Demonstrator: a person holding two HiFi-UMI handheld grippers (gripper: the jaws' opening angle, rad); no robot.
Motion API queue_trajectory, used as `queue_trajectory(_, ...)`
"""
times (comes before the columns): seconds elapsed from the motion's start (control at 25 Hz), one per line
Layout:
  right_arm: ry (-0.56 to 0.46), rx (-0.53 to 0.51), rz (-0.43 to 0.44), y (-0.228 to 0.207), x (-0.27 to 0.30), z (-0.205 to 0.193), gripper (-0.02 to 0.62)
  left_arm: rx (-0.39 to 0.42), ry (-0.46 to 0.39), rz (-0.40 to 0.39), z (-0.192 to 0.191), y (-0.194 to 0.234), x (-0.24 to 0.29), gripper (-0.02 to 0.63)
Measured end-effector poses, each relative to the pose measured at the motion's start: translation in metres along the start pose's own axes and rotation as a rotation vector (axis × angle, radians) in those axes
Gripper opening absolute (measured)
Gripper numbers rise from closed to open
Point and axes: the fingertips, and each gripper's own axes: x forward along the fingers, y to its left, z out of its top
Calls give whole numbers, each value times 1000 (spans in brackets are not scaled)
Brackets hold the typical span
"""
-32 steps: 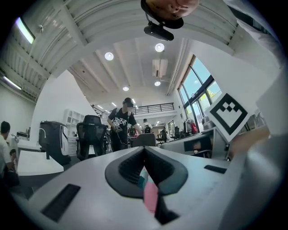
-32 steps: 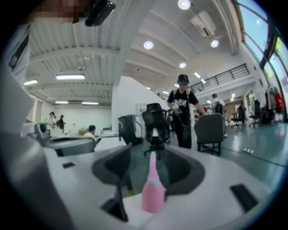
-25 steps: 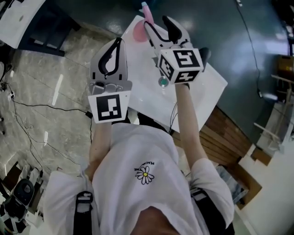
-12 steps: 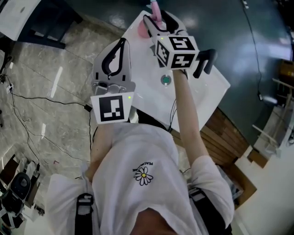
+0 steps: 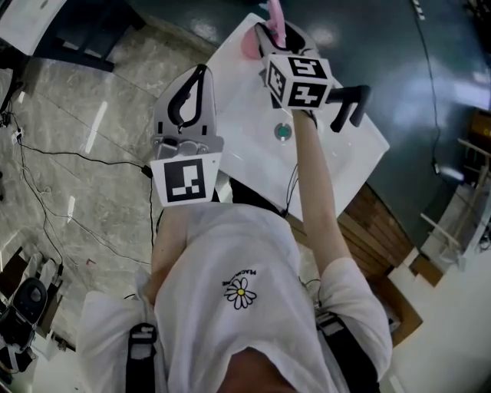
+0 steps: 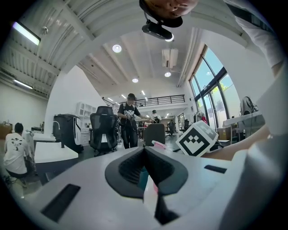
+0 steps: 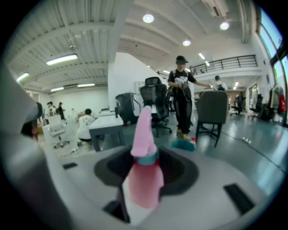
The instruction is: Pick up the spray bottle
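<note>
Head view: pink spray bottle (image 5: 273, 15) stands on the white table (image 5: 245, 123) at top centre, between the still-wide jaws of the right hand-held gripper (image 5: 279, 32), which have just been narrowing. Seemingly 2 steps remain: clamping, lifting. Meanwhile the left hand-held gripper (image 5: 201, 71) is closed, empty.

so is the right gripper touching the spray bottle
Cannot tell. In its own view the right gripper has the spray bottle between jaws that have just been closing; contact unclear.

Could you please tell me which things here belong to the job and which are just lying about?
Job:
- pink spray bottle
- right gripper, fingers just closing with the bottle between them

Lying about:
- small teal round object on the white table
</note>
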Motion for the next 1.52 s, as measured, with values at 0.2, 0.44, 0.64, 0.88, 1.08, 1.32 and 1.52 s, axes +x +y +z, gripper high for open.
queue_trajectory(0.2,-11,11,2,-1,5,1,193,-1,4,13,-5,8,0,18)
queue_trajectory(0.44,-20,22,4,-1,6,2,190,6,15,8,-7,8,0,18)
queue_trajectory(0.64,-24,25,-8,-3,6,4,184,16,16,1,-4,8,2,18)
queue_trajectory(0.88,-5,20,-8,-1,1,3,179,15,-4,-7,1,3,0,18)
queue_trajectory(1.08,-14,-5,-27,4,-21,18,176,14,-13,-32,12,-5,-4,20)
queue_trajectory(1.32,-108,-55,-91,7,-81,63,173,0,-80,-65,56,-17,-7,18)
queue_trajectory(1.52,-201,-80,-157,9,-150,93,170,-17,-135,-140,90,-44,-6,18)
